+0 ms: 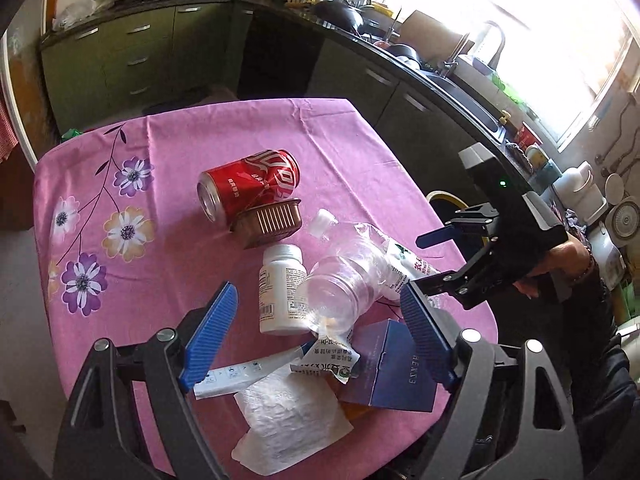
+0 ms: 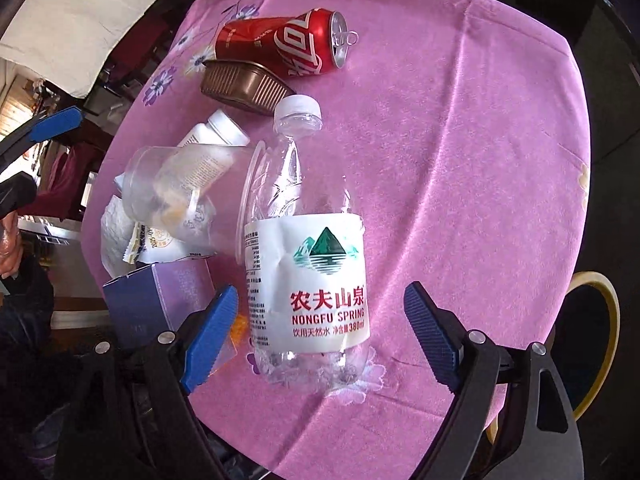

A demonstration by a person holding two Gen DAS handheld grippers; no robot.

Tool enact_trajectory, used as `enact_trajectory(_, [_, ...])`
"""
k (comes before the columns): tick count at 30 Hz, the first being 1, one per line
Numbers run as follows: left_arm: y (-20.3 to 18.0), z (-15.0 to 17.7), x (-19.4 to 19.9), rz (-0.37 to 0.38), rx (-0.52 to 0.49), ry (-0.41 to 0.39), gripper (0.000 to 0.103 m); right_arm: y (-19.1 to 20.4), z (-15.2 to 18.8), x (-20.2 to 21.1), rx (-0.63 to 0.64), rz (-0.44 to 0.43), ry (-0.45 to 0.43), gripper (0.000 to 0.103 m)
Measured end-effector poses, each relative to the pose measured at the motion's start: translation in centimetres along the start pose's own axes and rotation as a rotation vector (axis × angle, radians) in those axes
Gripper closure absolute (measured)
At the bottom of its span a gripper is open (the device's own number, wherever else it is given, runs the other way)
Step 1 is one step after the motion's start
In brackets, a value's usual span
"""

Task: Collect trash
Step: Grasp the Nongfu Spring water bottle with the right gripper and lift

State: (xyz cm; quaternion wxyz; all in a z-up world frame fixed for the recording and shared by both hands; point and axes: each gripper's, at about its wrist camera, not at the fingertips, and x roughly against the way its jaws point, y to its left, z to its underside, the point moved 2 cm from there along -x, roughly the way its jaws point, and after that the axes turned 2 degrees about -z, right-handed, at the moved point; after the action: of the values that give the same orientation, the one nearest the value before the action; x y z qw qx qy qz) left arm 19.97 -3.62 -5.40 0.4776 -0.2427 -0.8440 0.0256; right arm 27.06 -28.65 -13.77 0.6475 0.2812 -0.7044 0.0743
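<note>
Left wrist view, nearest: left gripper (image 1: 318,334) with blue pads spread wide, nothing clamped; it hangs above the heap of rubbish.
Under it: white pill bottle (image 1: 280,288) lying on its side, clear plastic cup (image 1: 340,292) tipped over against it, torn wrapper (image 1: 328,360), crumpled tissue (image 1: 288,428) and dark blue box (image 1: 394,374).
Further back: dented red can (image 1: 250,186) on its side, brown foil tray (image 1: 268,224) leaning against it.
Surface: table with pink flowered cloth (image 1: 340,140).
Right side of this view: right gripper (image 1: 424,256), jaws apart and empty, held by a person's hand (image 1: 560,264) over the table's edge.
Background: green kitchen cabinets (image 1: 132,52).

Right wrist view, nearest: right gripper (image 2: 320,334) opened wide, gripping nothing.
Between its fingers, below them: clear water bottle (image 2: 308,240) with white label, lying on the pink flowered cloth (image 2: 480,160), cap pointing away; the pads do not touch it.
Left of bottle: clear plastic cup (image 2: 176,192), pill bottle (image 2: 216,132), tissue (image 2: 116,224), blue box (image 2: 156,300).
Far end: red can (image 2: 288,44) and foil tray (image 2: 240,84), touching.
Left edge: one blue finger of the left gripper (image 2: 56,122).
</note>
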Motion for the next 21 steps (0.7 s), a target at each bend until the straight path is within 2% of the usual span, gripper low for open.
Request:
enact_trajectory(10, [0.2,0.6,-0.4,0.012,-0.004,0.005,0.024,1.8,-2.7,-4.2,0.046,0.108,0.101,0.019])
enact_trajectory(16, [0.4,0.9,-0.5,0.009,-0.005,0.01,0.023,3.3,-3.7,-6.0,0.099,0.197,0.118,0.019])
enact_trajectory(17, [0.4,1.0,-0.5,0.008,-0.006,0.01,0.023,3.4,-3.7,-6.2,0.104,0.205,0.119,0.029])
enact_trajectory(18, [0.5,1.0,-0.5,0.006,-0.007,0.011,0.023,3.4,-3.7,-6.3,0.102,0.208,0.116,0.034])
enact_trajectory(21, [0.6,1.2,-0.4,0.001,-0.008,0.01,0.023,3.4,-3.8,-6.2,0.101,0.22,0.096,0.035])
